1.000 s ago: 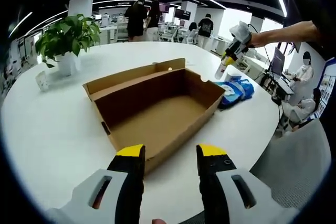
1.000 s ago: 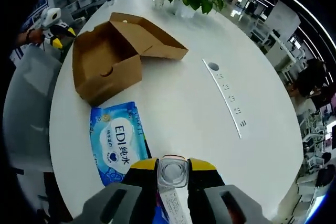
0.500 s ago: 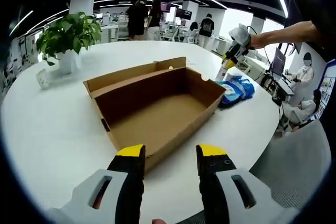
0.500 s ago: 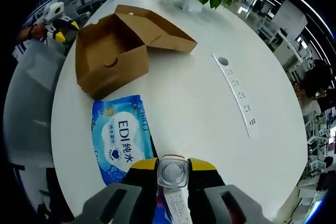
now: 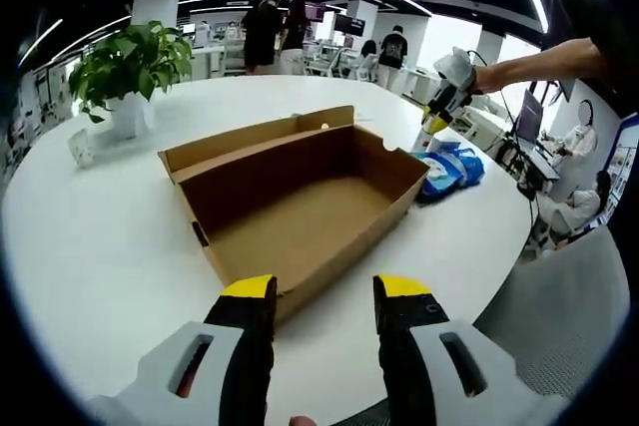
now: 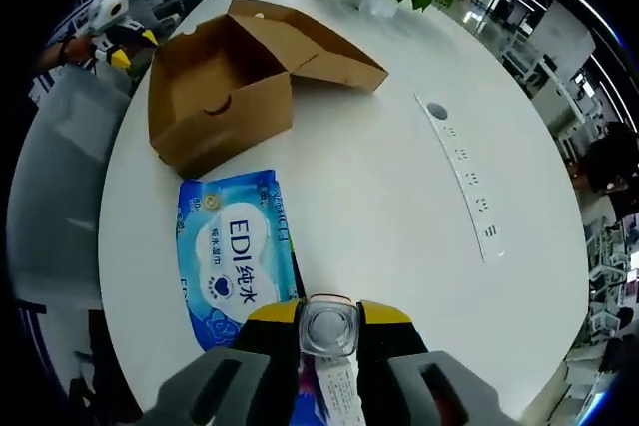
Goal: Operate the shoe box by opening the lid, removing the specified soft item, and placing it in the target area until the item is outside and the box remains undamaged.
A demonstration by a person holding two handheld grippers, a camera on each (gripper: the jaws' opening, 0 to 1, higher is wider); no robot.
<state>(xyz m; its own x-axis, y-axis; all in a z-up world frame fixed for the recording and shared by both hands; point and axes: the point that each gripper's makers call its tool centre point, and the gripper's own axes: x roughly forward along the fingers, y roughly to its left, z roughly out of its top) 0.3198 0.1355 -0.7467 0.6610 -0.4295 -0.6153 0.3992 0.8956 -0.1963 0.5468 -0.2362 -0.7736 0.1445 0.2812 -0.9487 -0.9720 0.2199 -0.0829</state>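
Already at the left of the left gripper view stands a potted plant (image 5: 130,72), and at centre the cardboard shoe box (image 5: 300,202) lies open and empty on the white table (image 5: 90,246), above the left gripper (image 5: 324,296), jaws wide and holding nothing. Right of centre lies the blue wet-wipes pack (image 5: 449,169), outside the box. In the right gripper view, the right gripper (image 6: 327,318) clamps a small clear bottle (image 6: 327,331) at bottom centre, just over the pack; dropped carelessly, it could topple or roll across the table.

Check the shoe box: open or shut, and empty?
Open and empty: shoe box lid folded back, bare cardboard floor visible inside.
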